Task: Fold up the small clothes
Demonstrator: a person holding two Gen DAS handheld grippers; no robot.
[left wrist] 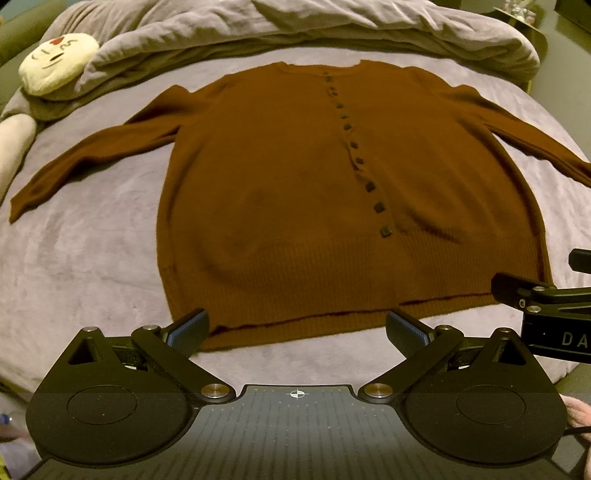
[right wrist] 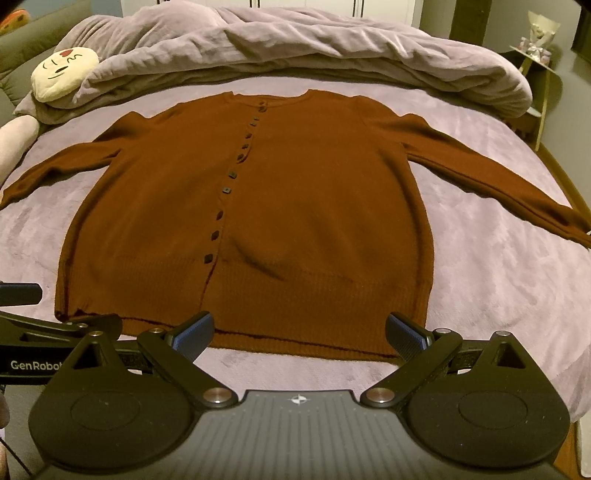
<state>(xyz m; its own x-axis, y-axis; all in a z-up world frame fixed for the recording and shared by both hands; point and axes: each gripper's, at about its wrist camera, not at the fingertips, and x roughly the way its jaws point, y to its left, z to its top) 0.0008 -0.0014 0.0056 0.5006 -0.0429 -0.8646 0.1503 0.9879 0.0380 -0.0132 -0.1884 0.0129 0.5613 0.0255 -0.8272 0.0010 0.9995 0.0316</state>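
Note:
A brown buttoned cardigan (left wrist: 295,192) (right wrist: 266,221) lies flat on the bed, front up, both sleeves spread out to the sides and its hem nearest me. My left gripper (left wrist: 295,328) hovers open just before the hem, left of its middle, with nothing between its fingers. My right gripper (right wrist: 299,332) is open too, over the right half of the hem and holding nothing. In the left wrist view the right gripper's black body (left wrist: 546,299) pokes in at the right edge. The left one's body (right wrist: 44,332) shows at the left edge of the right wrist view.
The bed's lilac cover (left wrist: 81,258) (right wrist: 498,280) surrounds the cardigan. A bunched lilac duvet (left wrist: 332,29) (right wrist: 295,48) runs along the far side. A cream face cushion (left wrist: 55,62) (right wrist: 62,70) sits far left. A small side table (right wrist: 535,62) stands far right.

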